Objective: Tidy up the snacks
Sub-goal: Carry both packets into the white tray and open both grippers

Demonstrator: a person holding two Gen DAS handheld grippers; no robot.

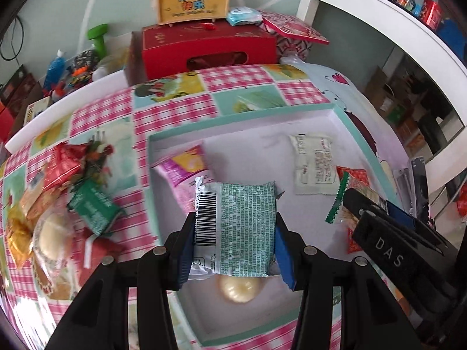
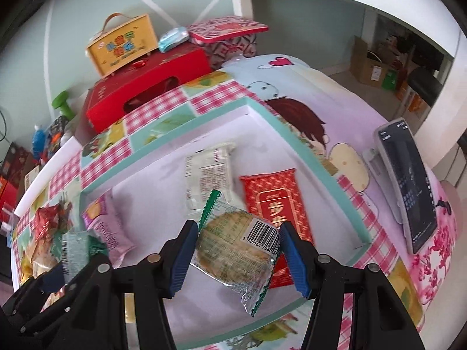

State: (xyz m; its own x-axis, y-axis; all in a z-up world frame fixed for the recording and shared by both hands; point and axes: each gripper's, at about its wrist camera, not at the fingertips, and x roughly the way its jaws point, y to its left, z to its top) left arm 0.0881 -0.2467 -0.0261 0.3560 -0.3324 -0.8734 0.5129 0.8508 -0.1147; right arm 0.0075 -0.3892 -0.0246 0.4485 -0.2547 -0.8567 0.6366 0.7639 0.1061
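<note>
My left gripper (image 1: 235,230) is shut on a green-and-white snack packet (image 1: 236,227) and holds it over the shallow teal-rimmed white tray (image 1: 233,119). My right gripper (image 2: 236,248) is shut on a clear packet with a pale round pastry and a barcode (image 2: 236,248), also above the tray (image 2: 309,157). In the tray lie a pink packet (image 1: 186,172), a white packet (image 1: 315,163), a red packet (image 2: 274,204) and a round pale pastry (image 1: 239,290). The right gripper's black body (image 1: 388,242) shows at the right of the left wrist view.
A pile of several loose snacks (image 1: 64,192) lies on the checked tablecloth left of the tray. A red box (image 1: 204,49) with a yellow carry case (image 1: 192,0) on top stands behind. A phone on a stand (image 2: 408,180) sits right of the tray. White shelving (image 1: 379,20) is at the right.
</note>
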